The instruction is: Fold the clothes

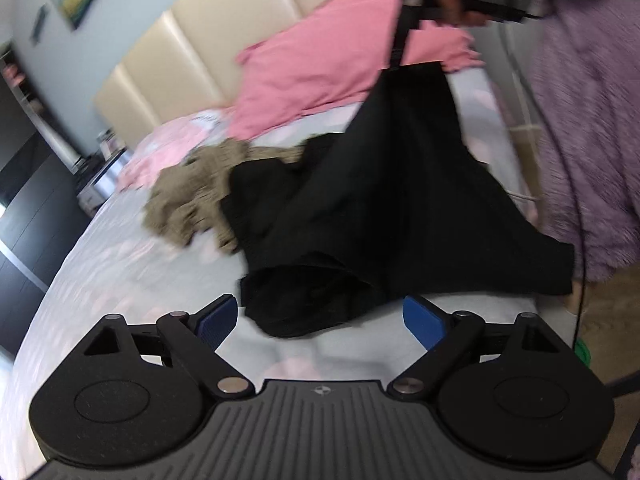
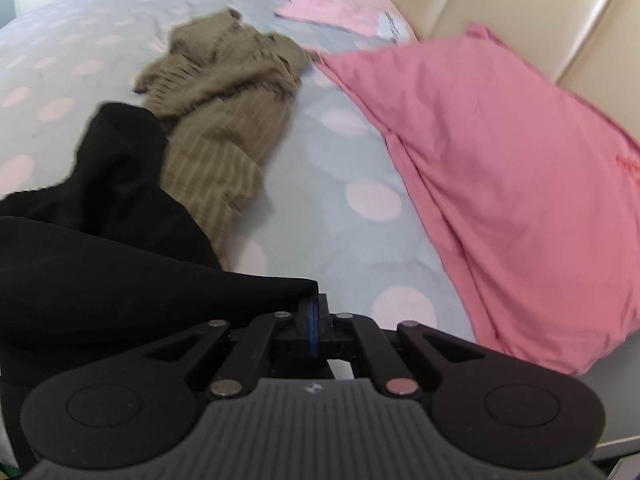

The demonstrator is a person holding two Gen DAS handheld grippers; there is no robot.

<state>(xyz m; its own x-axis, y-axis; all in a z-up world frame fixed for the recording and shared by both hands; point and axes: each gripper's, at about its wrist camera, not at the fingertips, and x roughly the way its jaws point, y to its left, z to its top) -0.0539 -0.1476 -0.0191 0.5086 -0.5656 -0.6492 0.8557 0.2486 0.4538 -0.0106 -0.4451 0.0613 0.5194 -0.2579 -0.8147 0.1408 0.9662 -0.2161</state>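
1. The left gripper (image 1: 320, 320) is spread wide, its 2 blue pads (image 1: 218, 318) well apart and holding nothing.
2. The lowest fold of the black garment (image 1: 384, 208) hangs just ahead of and between those pads; whether cloth touches either pad cannot be told.
3. The right gripper (image 2: 314, 330) is clenched, its blue pads pressed together on a corner of the black garment (image 2: 100, 248).
4. In the left wrist view that right gripper (image 1: 396, 62) hangs above the bed (image 1: 120, 264), pinching the garment's top point, so the cloth drapes down in a wide triangle.
5. The garment's lower part rests on the grey sheet with pink dots (image 2: 328, 216).
6. A crumpled tan ribbed garment (image 2: 224, 92) lies on the bed touching the black one.
7. A pink pillow (image 2: 508, 184) leans against the cream padded headboard (image 2: 540, 12).
8. The view is blurred.
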